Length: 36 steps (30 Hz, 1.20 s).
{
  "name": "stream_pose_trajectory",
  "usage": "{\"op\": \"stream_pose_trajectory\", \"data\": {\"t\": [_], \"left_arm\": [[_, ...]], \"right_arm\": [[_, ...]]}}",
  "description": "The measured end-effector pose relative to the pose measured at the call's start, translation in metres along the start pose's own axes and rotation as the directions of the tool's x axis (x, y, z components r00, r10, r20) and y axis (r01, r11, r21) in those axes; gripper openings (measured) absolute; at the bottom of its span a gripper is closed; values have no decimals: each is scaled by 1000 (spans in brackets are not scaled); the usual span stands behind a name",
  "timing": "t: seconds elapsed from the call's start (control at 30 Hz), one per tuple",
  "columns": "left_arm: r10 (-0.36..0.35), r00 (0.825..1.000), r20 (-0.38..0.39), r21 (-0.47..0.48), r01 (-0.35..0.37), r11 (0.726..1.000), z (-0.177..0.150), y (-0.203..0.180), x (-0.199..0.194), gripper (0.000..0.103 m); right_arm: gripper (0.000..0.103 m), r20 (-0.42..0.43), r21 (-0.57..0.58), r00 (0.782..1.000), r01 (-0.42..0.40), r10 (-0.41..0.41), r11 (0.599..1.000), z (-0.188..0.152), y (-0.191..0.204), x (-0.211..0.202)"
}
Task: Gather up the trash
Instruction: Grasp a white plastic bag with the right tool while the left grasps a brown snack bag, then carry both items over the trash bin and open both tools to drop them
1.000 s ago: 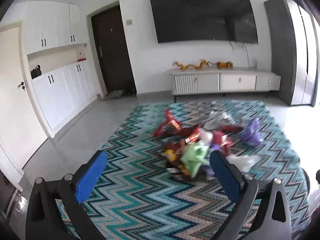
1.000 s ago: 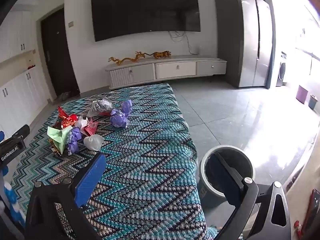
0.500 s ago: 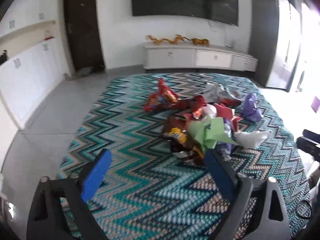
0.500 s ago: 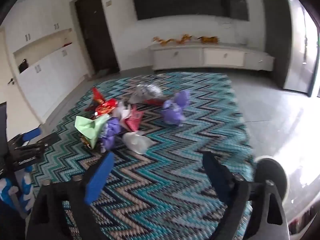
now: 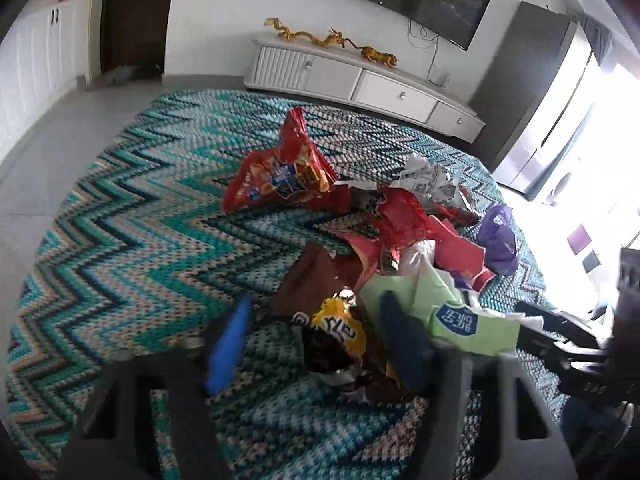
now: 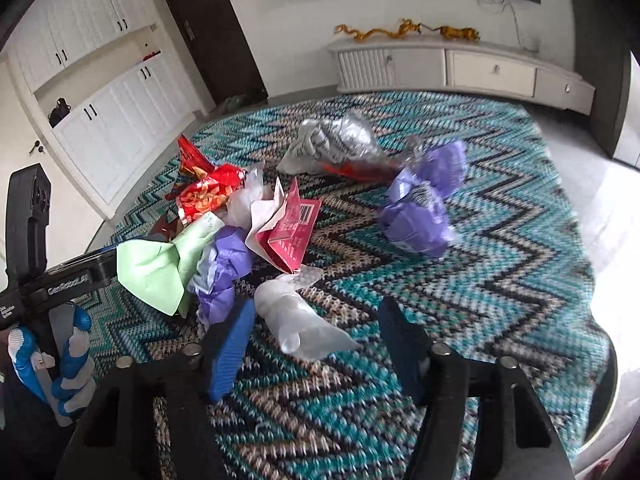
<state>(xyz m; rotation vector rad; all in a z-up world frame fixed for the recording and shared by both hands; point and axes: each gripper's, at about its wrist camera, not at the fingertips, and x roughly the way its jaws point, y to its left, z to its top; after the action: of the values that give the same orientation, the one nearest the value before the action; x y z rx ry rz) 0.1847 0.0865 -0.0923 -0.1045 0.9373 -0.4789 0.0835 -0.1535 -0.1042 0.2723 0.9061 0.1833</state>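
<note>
Over the zigzag cloth (image 5: 132, 240), the left gripper (image 5: 316, 344) and right gripper (image 6: 316, 340) are seen with jaws spread, having just been closing. A yellow-brown wrapper (image 5: 336, 332) and a clear bag (image 6: 300, 320) lie between them, unpinched. The bin (image 6: 604, 396) is cut off.

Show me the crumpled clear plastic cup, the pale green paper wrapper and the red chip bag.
Crumpled clear plastic cup (image 6: 298, 322), right wrist view, its body.
Pale green paper wrapper (image 6: 154, 270), right wrist view, flat middle.
Red chip bag (image 5: 280, 172), left wrist view, printed front.

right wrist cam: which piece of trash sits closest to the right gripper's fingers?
The crumpled clear-white plastic bag, lying between the right gripper fingers, apart from the pile. The purple wrappers and pink carton lie farther up the zigzag cloth.
</note>
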Motion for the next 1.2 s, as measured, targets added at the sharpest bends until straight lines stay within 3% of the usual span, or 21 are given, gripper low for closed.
{"op": "stream_pose_trajectory", "data": {"t": [0.07, 0.13, 0.2, 0.37, 0.53, 0.73, 0.87, 1.0, 1.2], "left_arm": [[-20, 1000, -5, -12, 20, 1000, 1, 1, 3, 44], [-18, 1000, 1, -6, 18, 1000, 0, -2, 1, 36], [-20, 1000, 20, -3, 20, 1000, 0, -3, -7, 29], [-39, 993, 111, 4, 39, 999, 2, -7, -47, 27], [-104, 978, 182, 17, 102, 995, 3, -16, -91, 27], [-134, 969, 207, 133, 108, 985, 7, -75, -122, 26], [-187, 968, 168, 212, 150, 966, 10, -129, -113, 27], [-248, 963, 103, 294, 208, 933, 9, -200, -90, 27], [-302, 953, -36, 371, 293, 881, 3, -308, -26, 27]], "right_arm": [[43, -19, -1, 1000, -19, 19, 1000, 0, 0, 8], [21, -17, 4, 998, -54, 54, 999, -1, 0, 8], [13, 1, -5, 998, -59, 59, 998, -3, 1, 1], [10, 66, -16, 994, -90, 91, 996, -11, 1, -31], [10, 135, -8, 984, -115, 115, 993, -20, -1, -66], [10, 226, 27, 967, -128, 119, 991, -34, -13, -114], [10, 290, 93, 955, -85, 55, 992, -48, -44, -149], [10, 338, 204, 939, -9, -61, 979, -67, -99, -187], [10, 316, 414, 912, 114, -261, 903, -101, -198, -217]]}}
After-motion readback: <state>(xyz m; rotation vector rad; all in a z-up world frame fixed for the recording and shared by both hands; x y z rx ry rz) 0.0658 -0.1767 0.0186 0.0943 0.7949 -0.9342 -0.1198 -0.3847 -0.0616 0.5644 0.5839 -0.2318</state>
